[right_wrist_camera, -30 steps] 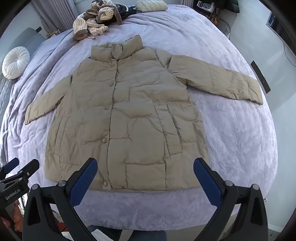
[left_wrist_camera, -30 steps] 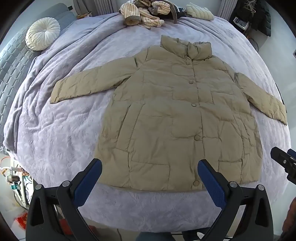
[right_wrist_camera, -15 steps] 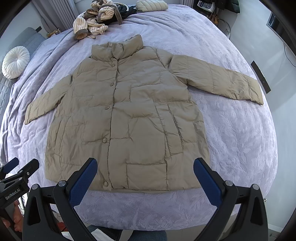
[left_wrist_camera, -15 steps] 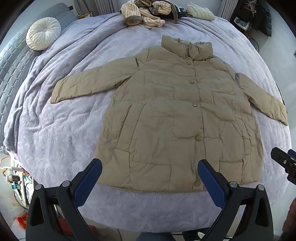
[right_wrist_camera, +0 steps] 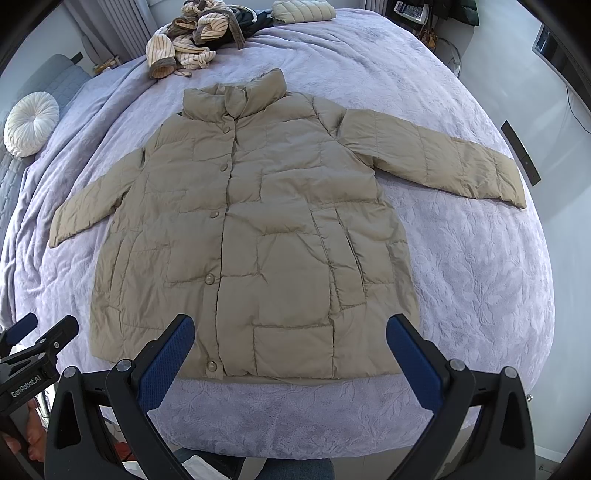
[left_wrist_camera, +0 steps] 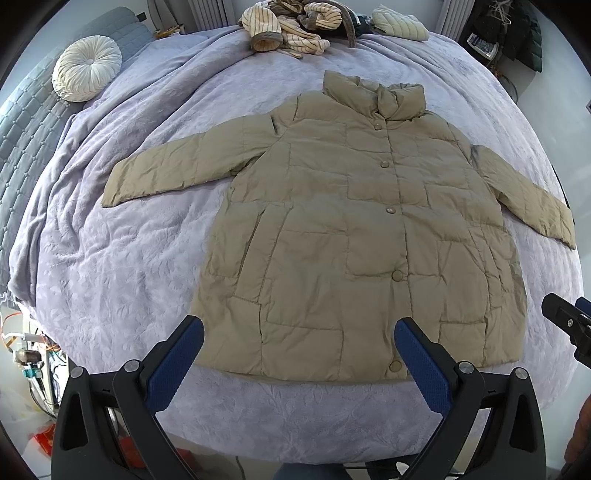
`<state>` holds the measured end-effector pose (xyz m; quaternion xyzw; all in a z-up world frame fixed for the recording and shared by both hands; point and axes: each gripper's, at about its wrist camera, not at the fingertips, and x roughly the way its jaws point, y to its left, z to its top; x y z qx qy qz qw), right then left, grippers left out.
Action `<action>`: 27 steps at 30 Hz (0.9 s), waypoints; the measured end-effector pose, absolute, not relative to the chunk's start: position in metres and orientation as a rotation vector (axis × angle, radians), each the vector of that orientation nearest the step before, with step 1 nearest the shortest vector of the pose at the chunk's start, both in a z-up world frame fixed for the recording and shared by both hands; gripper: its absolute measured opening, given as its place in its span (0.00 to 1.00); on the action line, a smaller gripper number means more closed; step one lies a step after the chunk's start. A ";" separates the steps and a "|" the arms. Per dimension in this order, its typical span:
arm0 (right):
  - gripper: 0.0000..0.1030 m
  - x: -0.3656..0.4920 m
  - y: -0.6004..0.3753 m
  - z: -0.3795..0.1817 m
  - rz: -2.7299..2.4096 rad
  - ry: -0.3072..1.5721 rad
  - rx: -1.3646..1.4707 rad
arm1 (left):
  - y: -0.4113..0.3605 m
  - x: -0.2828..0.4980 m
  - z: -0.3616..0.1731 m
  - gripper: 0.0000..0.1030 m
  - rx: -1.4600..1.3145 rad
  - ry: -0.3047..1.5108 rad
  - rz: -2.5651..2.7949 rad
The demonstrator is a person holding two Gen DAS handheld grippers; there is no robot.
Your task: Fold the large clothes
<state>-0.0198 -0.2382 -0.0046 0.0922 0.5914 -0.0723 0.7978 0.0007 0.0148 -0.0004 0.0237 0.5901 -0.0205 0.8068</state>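
- So far no fold is made: the puffer coat lies flat, buttoned, front up, on the bed, hem along the near edge, collar toward the far edge, both sleeves spread out.
- Left gripper hovers over the hem, jaws wide apart, holding nothing.
- Right gripper likewise: jaws apart, empty, above the hem.
- Left to do, by my judgement: sleeves in, body folded. All of it.
- Against the earlier frames: almost nothing differs; coat unmoved, both grippers at much the same station.
- Striped garments heaped at the far edge, untouched.
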 end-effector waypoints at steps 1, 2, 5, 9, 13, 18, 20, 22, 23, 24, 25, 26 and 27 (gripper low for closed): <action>1.00 -0.020 -0.238 -0.005 -0.155 1.269 0.198 | 0.013 0.001 0.000 1.00 0.051 1.263 -0.044; 1.00 -0.019 -0.238 -0.005 -0.155 1.269 0.198 | 0.014 0.001 0.000 1.00 0.051 1.263 -0.044; 1.00 -0.020 -0.238 -0.005 -0.153 1.270 0.198 | 0.015 0.001 -0.001 1.00 0.052 1.263 -0.045; 1.00 -0.020 -0.238 -0.004 -0.155 1.271 0.199 | 0.014 0.001 0.000 1.00 0.050 1.260 -0.043; 1.00 -0.019 -0.236 -0.005 -0.155 1.271 0.198 | 0.013 0.001 0.000 1.00 0.049 1.258 -0.044; 1.00 -0.019 -0.236 -0.005 -0.154 1.272 0.199 | 0.014 0.001 0.000 1.00 0.050 1.256 -0.044; 1.00 -0.018 -0.235 -0.006 -0.155 1.272 0.198 | 0.013 0.001 0.000 1.00 0.049 1.255 -0.044; 1.00 -0.019 -0.237 -0.005 -0.154 1.272 0.198 | 0.012 0.001 0.000 1.00 0.049 1.253 -0.044; 1.00 -0.019 -0.236 -0.006 -0.154 1.272 0.198 | 0.013 0.001 0.000 1.00 0.048 1.253 -0.044; 1.00 -0.018 -0.236 -0.006 -0.154 1.273 0.198 | 0.014 0.001 0.000 1.00 0.048 1.253 -0.044; 1.00 -0.019 -0.234 -0.007 -0.153 1.273 0.197 | 0.014 0.001 -0.001 1.00 0.048 1.253 -0.044; 1.00 -0.019 -0.233 -0.007 -0.153 1.274 0.197 | 0.013 0.000 -0.001 1.00 0.048 1.253 -0.044; 1.00 -0.019 -0.233 -0.008 -0.153 1.273 0.197 | 0.015 0.000 -0.001 1.00 0.048 1.254 -0.044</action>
